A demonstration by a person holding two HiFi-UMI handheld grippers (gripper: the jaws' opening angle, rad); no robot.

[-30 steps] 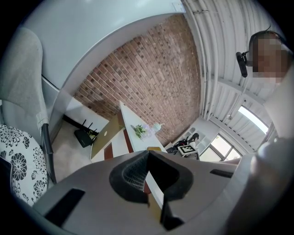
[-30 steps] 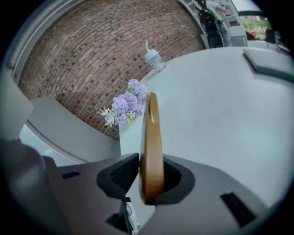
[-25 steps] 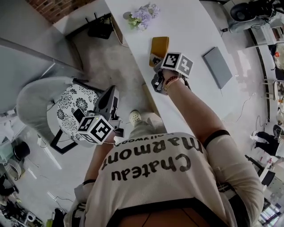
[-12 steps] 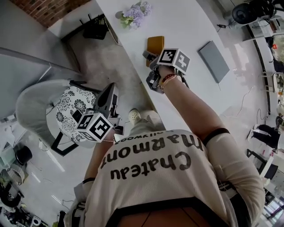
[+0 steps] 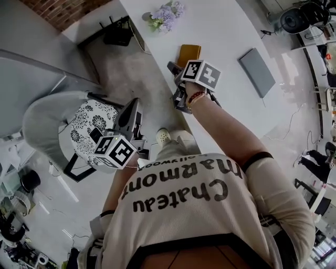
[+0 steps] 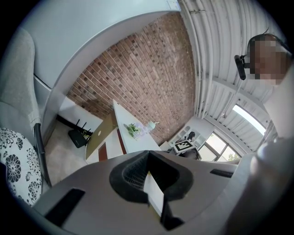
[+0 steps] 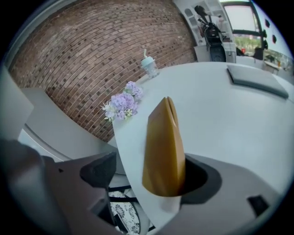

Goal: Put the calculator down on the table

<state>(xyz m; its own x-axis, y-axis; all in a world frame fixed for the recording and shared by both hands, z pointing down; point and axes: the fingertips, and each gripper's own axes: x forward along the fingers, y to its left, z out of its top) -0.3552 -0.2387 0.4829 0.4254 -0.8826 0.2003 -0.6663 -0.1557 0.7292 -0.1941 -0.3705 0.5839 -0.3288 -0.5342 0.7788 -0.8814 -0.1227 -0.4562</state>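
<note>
The calculator (image 5: 188, 54), in a flat golden-yellow case, lies on the white table (image 5: 226, 31) near its left edge. My right gripper (image 5: 181, 65) points down at its near end. In the right gripper view the calculator (image 7: 163, 147) sits between the opening jaws, close to the right finger (image 7: 200, 176). The left finger (image 7: 98, 170) stands well apart from it, and nothing presses on the case. My left gripper (image 5: 134, 105) hangs off the table beside a chair, and in the left gripper view its jaws (image 6: 149, 174) meet with nothing held.
A bunch of lilac flowers (image 5: 165, 14) and a lidded cup (image 7: 149, 64) stand at the table's far end. A grey closed notebook (image 5: 256, 72) lies to the right. Beside the table stand a chair with a patterned cushion (image 5: 89, 126) and a black router (image 5: 118, 34).
The right gripper's jaws have spread wide and let go of the calculator, which now rests on the table. The left gripper has stayed where it was.
</note>
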